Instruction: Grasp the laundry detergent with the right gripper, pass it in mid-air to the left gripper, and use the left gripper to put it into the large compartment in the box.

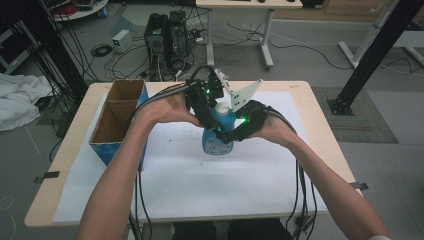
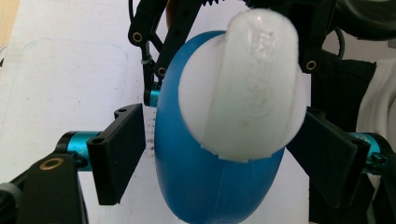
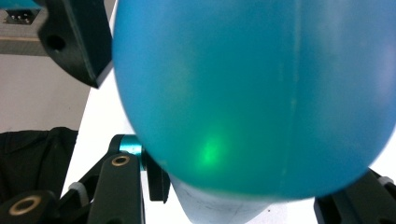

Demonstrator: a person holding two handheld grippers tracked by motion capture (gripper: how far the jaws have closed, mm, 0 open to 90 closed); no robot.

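A blue bottle (image 1: 216, 140) with a white cap (image 2: 243, 79) stands upright on the white sheet (image 1: 200, 185) covering the surface, to the right of the cardboard box (image 1: 117, 117). The left tongs (image 1: 207, 107) straddle its upper part, jaws apart on either side. The right tongs (image 1: 235, 131) meet its right side; their grip I cannot tell.

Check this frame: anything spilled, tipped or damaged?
Nothing stands out. The blue bottle stands upright on the white sheet between both grippers, white cap on, no spill visible; the cardboard box sits at the table's left edge.
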